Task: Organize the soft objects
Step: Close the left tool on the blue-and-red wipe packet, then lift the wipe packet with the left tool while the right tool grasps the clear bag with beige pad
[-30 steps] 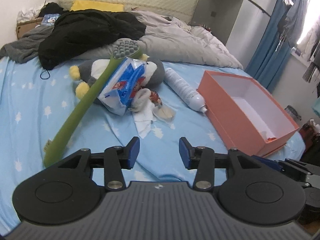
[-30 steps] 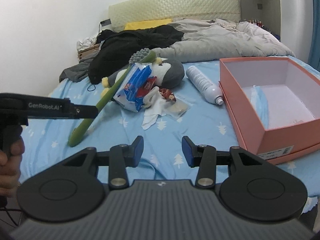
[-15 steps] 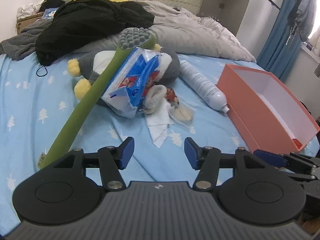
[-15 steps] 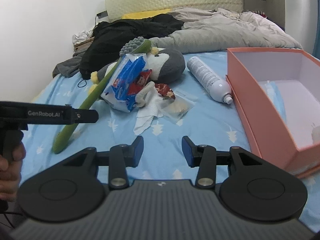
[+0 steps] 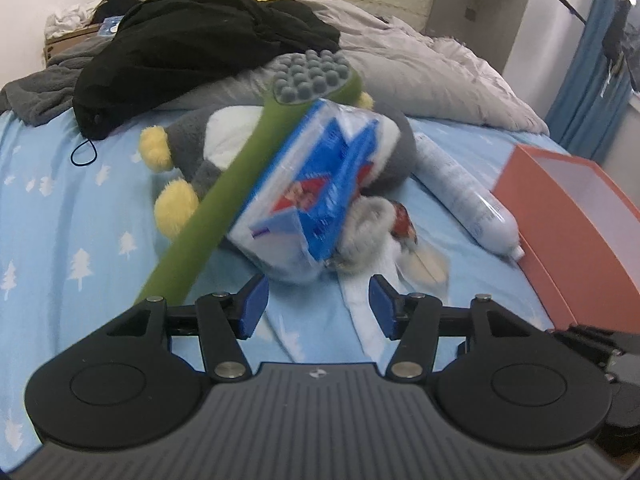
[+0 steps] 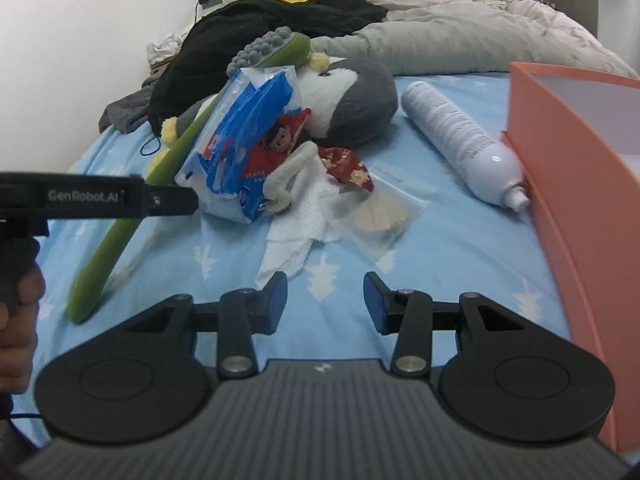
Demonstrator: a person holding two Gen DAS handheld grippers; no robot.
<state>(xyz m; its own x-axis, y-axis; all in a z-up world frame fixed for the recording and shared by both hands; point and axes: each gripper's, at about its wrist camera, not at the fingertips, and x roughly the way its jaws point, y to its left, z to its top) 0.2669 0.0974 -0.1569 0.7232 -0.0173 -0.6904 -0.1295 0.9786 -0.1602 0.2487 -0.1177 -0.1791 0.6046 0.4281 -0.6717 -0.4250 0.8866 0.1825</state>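
Note:
A pile lies on the blue bed sheet: a grey penguin plush (image 5: 192, 140) (image 6: 352, 96), a blue tissue pack (image 5: 316, 184) (image 6: 244, 136), a long green massage stick (image 5: 224, 196) (image 6: 120, 236), white tissue paper (image 6: 296, 232) and a clear bag (image 6: 380, 216). My left gripper (image 5: 318, 306) is open and empty just short of the tissue pack. My right gripper (image 6: 326, 300) is open and empty, near the white tissue. The left gripper's body (image 6: 100, 198) shows in the right wrist view.
A white spray can (image 5: 464, 196) (image 6: 460, 140) lies beside an open orange box (image 5: 576, 216) (image 6: 576, 152) at the right. Black clothes (image 5: 192, 48) and a grey duvet (image 5: 420, 76) lie behind the pile. A blue curtain (image 5: 592, 72) hangs at far right.
Both grippers have moved forward towards the pile, which now looms larger. Both stay open and empty.

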